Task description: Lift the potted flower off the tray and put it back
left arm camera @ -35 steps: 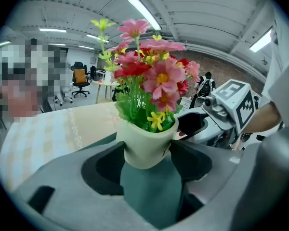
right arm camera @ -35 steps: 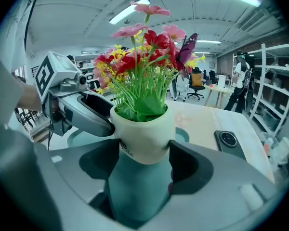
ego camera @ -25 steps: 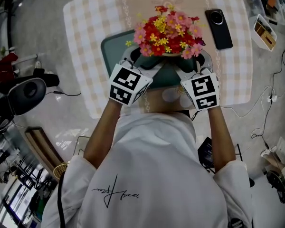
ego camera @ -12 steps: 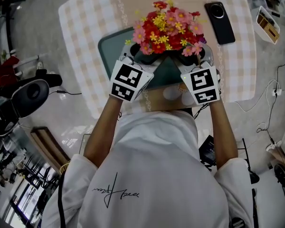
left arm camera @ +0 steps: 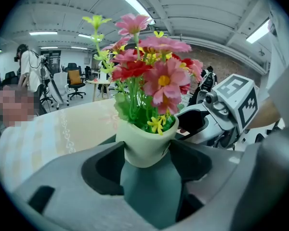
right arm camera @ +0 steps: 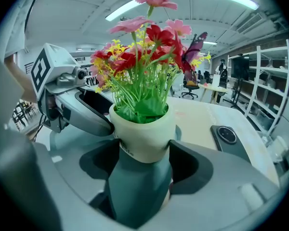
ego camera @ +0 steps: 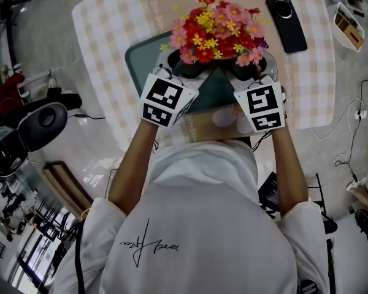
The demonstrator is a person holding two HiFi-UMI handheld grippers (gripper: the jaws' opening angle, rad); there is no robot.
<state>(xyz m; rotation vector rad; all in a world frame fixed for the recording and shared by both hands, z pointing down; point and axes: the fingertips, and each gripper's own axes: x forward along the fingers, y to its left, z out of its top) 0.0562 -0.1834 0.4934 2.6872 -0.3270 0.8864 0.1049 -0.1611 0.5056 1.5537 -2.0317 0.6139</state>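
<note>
Two grippers share this load. Your left gripper (ego camera: pixel 179 72) and your right gripper (ego camera: pixel 253 72) both reach in from the near edge of the table (ego camera: pixel 104 23). Each has its jaws spread wide and pressed against the sides of the cream pot (left arm camera: pixel 145 146). That pinches the potted flower (ego camera: pixel 216 32) from two angles, so its top-heavy head cannot tip it over.

The pot looks to hang just clear of the tray (ego camera: pixel 141 57), over the tray's near half, and both gripper views show dark tray beneath its base. I judge the lift made and the return not yet done.

The tray lies near the table's front edge. A phone (ego camera: pixel 286 24) rests toward the far right corner, well apart from it. Hold both grips level when you lower, so the base meets the tray flat.
</note>
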